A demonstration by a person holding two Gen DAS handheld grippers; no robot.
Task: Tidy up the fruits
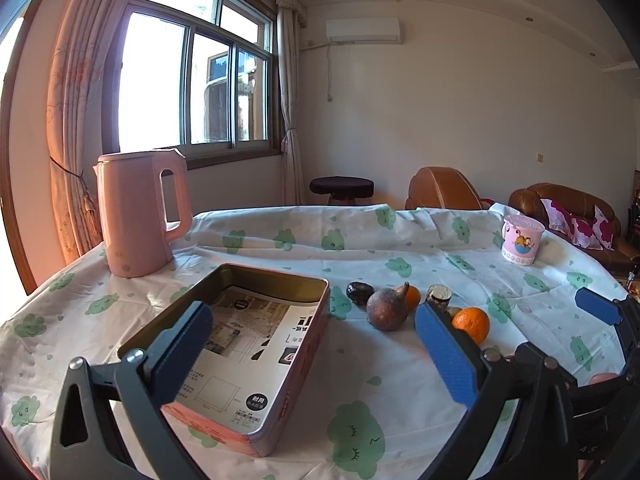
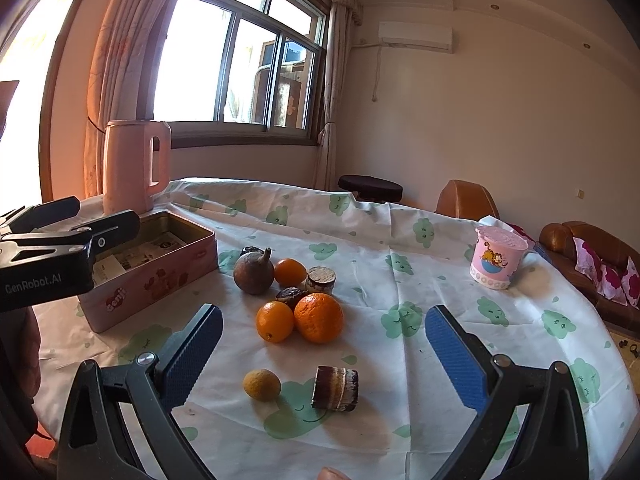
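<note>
The right gripper [image 2: 324, 354] is held with its fingers spread wide and nothing between them, hovering above the table, probably so a fruit can be framed. The small yellow fruit [image 2: 262, 385] lies just below the gap, with two oranges [image 2: 300, 320] at twelve o'clock from it. The left gripper [image 1: 312, 344] is likewise held wide open and empty, over the near end of the tin box [image 1: 256, 432], which has been set at nine o'clock of the fruit pile, apparently as the container to be filled.
</note>
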